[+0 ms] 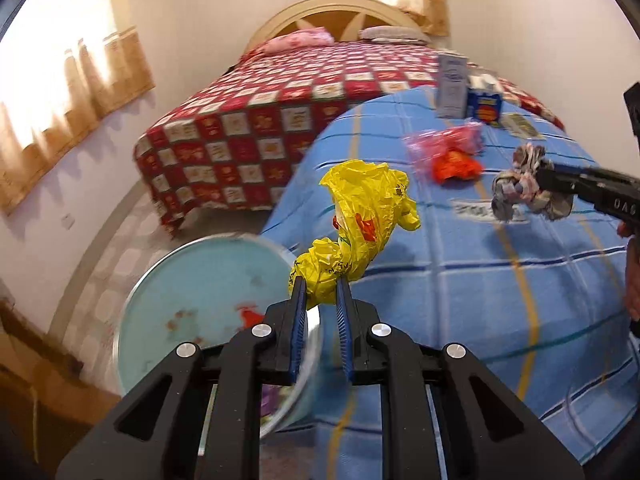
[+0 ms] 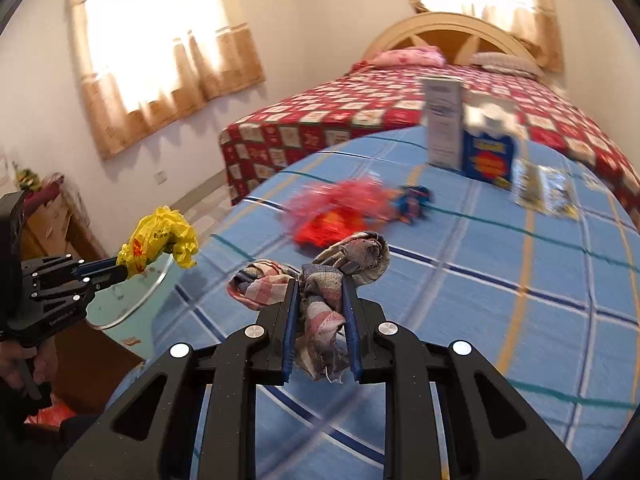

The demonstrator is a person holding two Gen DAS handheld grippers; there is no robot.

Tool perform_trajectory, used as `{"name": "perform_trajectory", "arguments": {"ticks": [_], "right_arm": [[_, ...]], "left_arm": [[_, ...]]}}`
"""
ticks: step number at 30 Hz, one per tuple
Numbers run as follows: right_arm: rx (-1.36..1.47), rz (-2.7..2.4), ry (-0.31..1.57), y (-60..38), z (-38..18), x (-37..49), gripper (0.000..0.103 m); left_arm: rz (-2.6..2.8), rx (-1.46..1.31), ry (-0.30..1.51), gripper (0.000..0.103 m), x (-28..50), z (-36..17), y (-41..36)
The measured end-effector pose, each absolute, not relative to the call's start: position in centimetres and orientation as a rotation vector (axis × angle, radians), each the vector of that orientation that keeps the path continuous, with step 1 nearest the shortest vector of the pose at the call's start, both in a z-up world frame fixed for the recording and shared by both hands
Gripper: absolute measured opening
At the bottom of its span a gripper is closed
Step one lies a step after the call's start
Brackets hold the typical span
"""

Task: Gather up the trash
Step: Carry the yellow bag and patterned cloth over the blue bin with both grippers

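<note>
My left gripper [image 1: 322,286] is shut on a crumpled yellow plastic bag [image 1: 362,216] and holds it in the air over the left edge of the blue checked table [image 1: 480,280], just above a light blue bin [image 1: 208,300]. My right gripper [image 2: 320,284] is shut on a crumpled checked rag [image 2: 320,280] and holds it above the table. The right gripper [image 1: 538,178] with the rag [image 1: 516,188] also shows in the left wrist view. The left gripper [image 2: 120,270] with the yellow bag [image 2: 160,240] also shows in the right wrist view. A pink and red plastic wrapper [image 2: 340,212] lies on the table.
A white carton [image 2: 442,120], a blue box [image 2: 488,160] and flat packets [image 2: 548,192] stand at the table's far end. A bed with a red checked cover [image 1: 260,120] lies behind the table. A wooden cabinet [image 2: 52,224] stands at the left wall.
</note>
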State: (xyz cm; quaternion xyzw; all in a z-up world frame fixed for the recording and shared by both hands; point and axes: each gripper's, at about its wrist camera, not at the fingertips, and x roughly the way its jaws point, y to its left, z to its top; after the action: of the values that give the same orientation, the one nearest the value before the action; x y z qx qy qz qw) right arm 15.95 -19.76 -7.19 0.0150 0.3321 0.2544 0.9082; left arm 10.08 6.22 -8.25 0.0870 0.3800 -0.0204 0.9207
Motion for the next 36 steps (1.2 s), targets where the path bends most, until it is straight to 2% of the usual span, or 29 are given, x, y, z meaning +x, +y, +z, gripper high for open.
{"name": "perform_trajectory", "arguments": {"ticks": [17, 36], "right_arm": [[-0.099, 0.680, 0.672, -7.3, -6.7, 18.0, 0.022], [-0.196, 0.764, 0.683, -0.6, -7.1, 18.2, 0.022]], "left_arm": [[0.160, 0.138, 0.808, 0.015, 7.5, -8.5, 15.4], [0.240, 0.107, 0.833, 0.015, 6.4, -8.9, 19.1]]}}
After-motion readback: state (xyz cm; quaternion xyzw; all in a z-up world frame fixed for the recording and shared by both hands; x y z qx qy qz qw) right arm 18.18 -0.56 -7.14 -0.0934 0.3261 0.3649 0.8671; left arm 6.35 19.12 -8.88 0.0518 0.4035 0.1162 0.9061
